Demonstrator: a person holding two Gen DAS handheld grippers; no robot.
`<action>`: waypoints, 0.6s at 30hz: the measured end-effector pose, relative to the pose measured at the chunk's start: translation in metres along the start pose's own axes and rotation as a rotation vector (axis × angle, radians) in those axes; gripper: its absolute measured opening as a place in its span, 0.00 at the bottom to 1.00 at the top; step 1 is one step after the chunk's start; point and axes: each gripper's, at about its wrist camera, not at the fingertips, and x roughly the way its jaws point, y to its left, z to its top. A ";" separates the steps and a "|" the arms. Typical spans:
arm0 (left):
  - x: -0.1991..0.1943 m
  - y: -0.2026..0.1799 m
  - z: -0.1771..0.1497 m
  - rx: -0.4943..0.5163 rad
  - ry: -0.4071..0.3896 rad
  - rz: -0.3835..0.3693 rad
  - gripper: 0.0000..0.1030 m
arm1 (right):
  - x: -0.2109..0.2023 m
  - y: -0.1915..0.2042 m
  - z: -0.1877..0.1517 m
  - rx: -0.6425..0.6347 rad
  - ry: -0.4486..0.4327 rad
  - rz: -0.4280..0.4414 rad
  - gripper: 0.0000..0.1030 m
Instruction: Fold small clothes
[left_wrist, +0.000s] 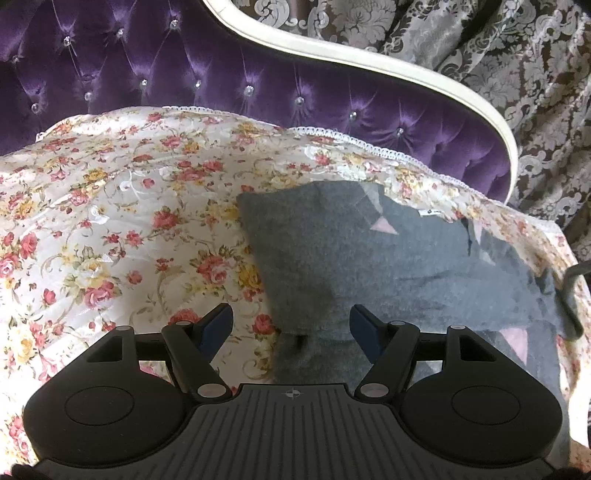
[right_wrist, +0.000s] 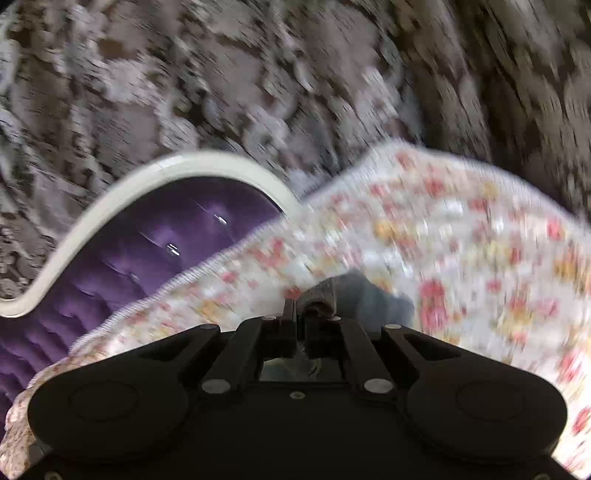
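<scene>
A grey knit garment with small pink triangles lies partly folded on the floral bedspread. My left gripper hovers open over the garment's near left edge. Its left finger is above the bedspread and its right finger above the grey cloth, with nothing pinched. In the blurred right wrist view, my right gripper is shut on a ribbed grey edge of the garment, which bunches just past the fingertips and is lifted off the bedspread.
A purple tufted headboard with a cream curved frame stands behind the bed, also seen as the headboard in the right wrist view. A brown and silver damask curtain hangs beyond it. The bedspread stretches to the left of the garment.
</scene>
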 end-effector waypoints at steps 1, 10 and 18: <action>-0.001 0.000 0.000 -0.002 -0.002 -0.001 0.66 | -0.007 0.006 0.008 -0.016 -0.005 0.005 0.10; -0.011 -0.003 0.004 -0.006 -0.019 -0.039 0.66 | -0.076 0.071 0.077 -0.167 0.001 0.112 0.10; -0.019 0.003 0.008 -0.030 -0.043 -0.055 0.66 | -0.108 0.161 0.077 -0.307 0.052 0.327 0.10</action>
